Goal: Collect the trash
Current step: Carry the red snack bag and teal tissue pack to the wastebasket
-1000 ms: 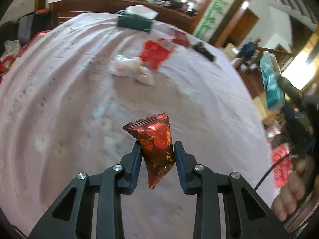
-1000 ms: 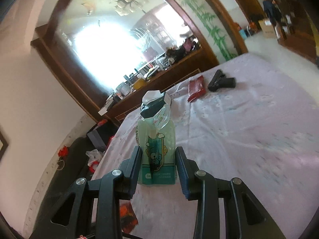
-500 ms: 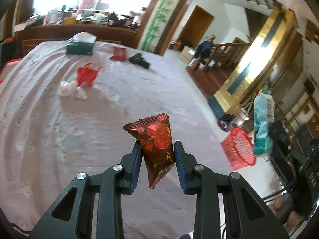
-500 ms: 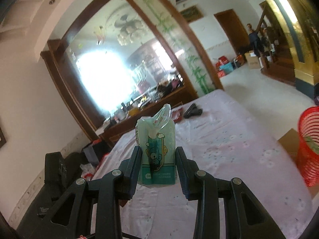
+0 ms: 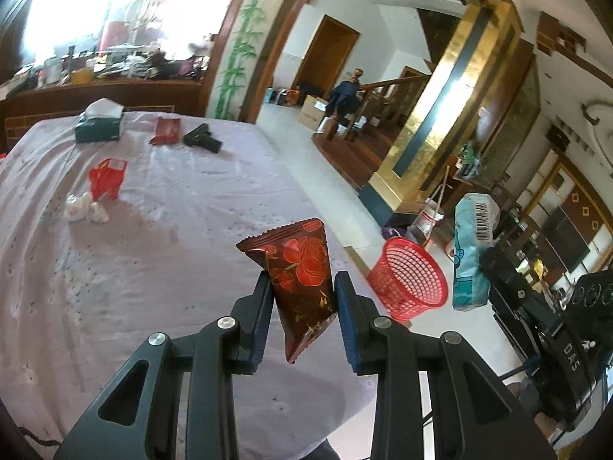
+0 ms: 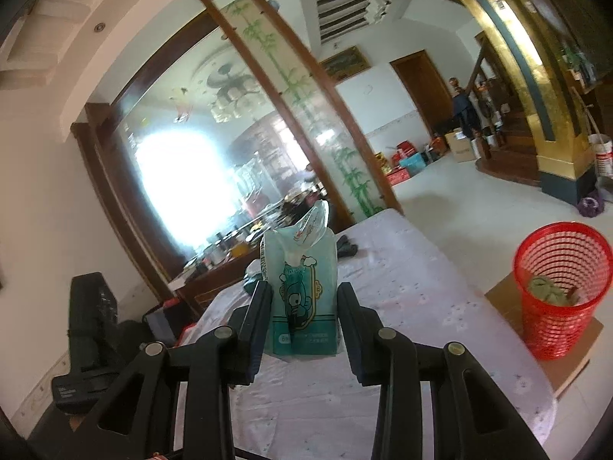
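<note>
a dark red snack wrapper [image 5: 302, 280] printed with red roses stands between the pads of the left gripper [image 5: 302, 299], pinched at its middle, its crimped top edge up and its lower corner hanging below the fingers, above the near edge of the bed [image 5: 153, 268]. the right gripper [image 6: 302, 318] is closed on a teal tissue pack [image 6: 302, 299] with a cartoon figure on its front; the pack stands upright between the pads, with a clear torn flap curling from its top. in the left wrist view the same pack [image 5: 469, 257] shows at the right, barcode side out, just beside the red mesh basket [image 5: 412, 280].

that basket stands on a flat piece of cardboard [image 6: 502, 293] on the floor, off the bed's right-hand edge, and the right wrist view shows some crumpled greenish stuff [image 6: 548, 287] lying inside it.

on the pale purple bedspread, well apart from the grippers, lie crumpled white paper wads [image 5: 86, 209] and a red wrapper [image 5: 107, 178] near the left edge. toward the far edge sit a dark green tissue box [image 5: 99, 126], a dark red packet [image 5: 165, 130] and a black gun-shaped object [image 5: 202, 138].

past the far edge runs a cluttered wooden counter [image 5: 99, 88]. a person in dark clothes [image 5: 346, 96] stands by the staircase beyond.
</note>
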A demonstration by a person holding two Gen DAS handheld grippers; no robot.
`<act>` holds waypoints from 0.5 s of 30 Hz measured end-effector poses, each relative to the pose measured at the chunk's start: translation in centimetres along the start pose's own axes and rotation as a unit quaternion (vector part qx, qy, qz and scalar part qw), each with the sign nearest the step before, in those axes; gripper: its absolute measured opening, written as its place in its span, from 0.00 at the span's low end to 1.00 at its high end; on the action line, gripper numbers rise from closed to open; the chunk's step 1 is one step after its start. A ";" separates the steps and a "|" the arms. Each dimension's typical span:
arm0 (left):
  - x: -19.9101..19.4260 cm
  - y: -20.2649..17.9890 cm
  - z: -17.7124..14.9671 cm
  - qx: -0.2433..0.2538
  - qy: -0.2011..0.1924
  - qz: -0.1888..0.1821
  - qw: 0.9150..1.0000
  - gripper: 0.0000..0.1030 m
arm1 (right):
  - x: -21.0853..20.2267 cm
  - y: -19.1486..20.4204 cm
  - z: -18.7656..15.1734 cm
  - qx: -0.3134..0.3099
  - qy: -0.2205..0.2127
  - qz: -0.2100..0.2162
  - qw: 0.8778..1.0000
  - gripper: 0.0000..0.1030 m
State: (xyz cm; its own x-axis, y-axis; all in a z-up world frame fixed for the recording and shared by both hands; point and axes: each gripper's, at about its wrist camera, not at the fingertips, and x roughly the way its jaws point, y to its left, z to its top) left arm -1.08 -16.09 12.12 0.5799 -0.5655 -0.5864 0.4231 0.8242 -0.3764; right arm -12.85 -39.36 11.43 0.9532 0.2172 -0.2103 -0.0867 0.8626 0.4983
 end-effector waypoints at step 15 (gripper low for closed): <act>1.7 -6.2 0.3 0.047 0.008 -0.047 0.998 0.30 | -5.6 -3.7 2.6 0.017 -0.052 -0.061 0.997 0.38</act>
State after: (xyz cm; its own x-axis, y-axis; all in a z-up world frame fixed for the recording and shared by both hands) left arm -2.49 -22.16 13.60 0.5230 -0.6395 -0.5634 0.5391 0.7603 -0.3624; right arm -17.14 -44.92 12.94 0.9809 0.0626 -0.1840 0.0395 0.8628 0.5039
